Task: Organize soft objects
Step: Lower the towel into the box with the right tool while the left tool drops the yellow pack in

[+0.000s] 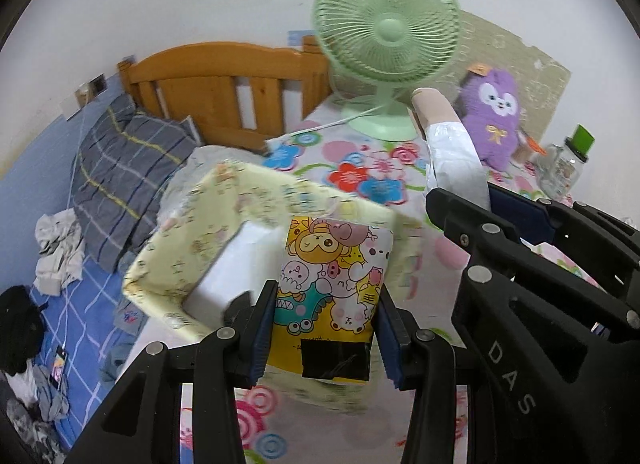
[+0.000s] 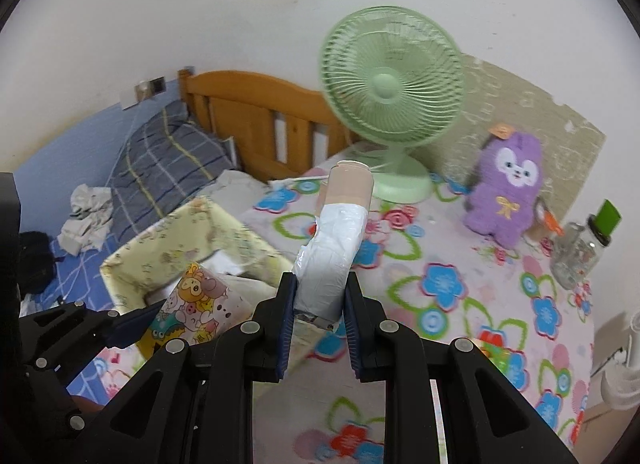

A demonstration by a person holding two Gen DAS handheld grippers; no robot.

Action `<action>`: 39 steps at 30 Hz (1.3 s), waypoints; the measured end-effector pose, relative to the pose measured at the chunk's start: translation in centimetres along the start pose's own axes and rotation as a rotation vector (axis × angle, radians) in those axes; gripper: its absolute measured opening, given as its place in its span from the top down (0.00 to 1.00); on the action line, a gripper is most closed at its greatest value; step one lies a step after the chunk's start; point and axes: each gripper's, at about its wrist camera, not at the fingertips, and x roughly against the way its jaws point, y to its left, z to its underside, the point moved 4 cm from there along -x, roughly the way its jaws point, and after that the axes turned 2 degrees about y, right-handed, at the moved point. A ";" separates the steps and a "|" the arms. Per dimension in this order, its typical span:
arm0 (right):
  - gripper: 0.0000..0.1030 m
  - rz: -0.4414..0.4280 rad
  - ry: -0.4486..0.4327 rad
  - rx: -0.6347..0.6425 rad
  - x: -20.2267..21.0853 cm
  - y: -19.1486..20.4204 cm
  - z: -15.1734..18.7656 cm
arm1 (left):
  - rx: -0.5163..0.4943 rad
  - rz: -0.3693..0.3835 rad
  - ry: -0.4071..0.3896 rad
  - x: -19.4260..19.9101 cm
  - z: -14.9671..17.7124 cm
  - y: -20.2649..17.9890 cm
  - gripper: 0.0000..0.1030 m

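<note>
The cartoon-printed soft pack (image 1: 328,296) is clenched between the pads of the left gripper (image 1: 326,338) and held above the table (image 2: 460,304), just beside the open pale-yellow fabric box (image 1: 224,232). The right gripper (image 2: 320,318) grasps a white-wrapped roll with a beige end (image 2: 340,223), also clear of the table. Judged step: both items in carriage toward the box; the next move calls for lowering each over the opening before release. Box contents are blurred, possibly something white inside. The two grippers sit close together. The green fan (image 2: 390,103) and purple plush toy (image 2: 506,187) stand well apart behind; the table's left edge borders the bed (image 1: 48,167).
</note>
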 end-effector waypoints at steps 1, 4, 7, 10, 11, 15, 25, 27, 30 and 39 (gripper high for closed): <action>0.75 -0.012 0.004 0.006 -0.4 0.8 -0.2 | 0.005 -0.006 0.005 -0.3 0.0 0.6 0.55; 0.75 -0.037 0.018 0.017 -1.5 2.4 -0.4 | 0.018 -0.018 0.021 -1.1 0.0 1.9 0.54; 0.75 -0.065 0.040 0.022 -2.8 3.6 -0.6 | 0.030 -0.025 0.032 -1.7 0.2 2.9 0.54; 0.75 -0.093 0.064 0.020 -4.0 4.4 -0.5 | 0.039 -0.021 0.049 -2.5 0.3 3.6 0.54; 0.75 -0.101 0.073 0.022 -4.5 4.7 -0.5 | 0.040 -0.021 0.053 -2.7 0.4 3.7 0.54; 0.75 -0.123 0.107 0.020 -6.1 5.4 -0.3 | 0.041 -0.020 0.067 -3.3 0.4 4.1 0.53; 0.72 -0.155 0.143 0.008 -7.7 6.2 -0.5 | 0.026 -0.029 0.069 -3.3 0.0 4.8 0.50; 0.61 -0.158 0.135 0.003 -7.5 6.3 -0.7 | 0.016 -0.035 0.066 -3.2 -0.1 4.8 0.42; 0.30 -0.146 0.125 0.005 -7.4 6.4 -1.0 | -0.002 -0.047 0.042 -2.6 -0.3 4.7 0.24; 0.18 -0.127 0.090 -0.015 -6.7 6.5 -1.5 | -0.021 -0.064 0.025 -2.0 -0.7 4.9 0.17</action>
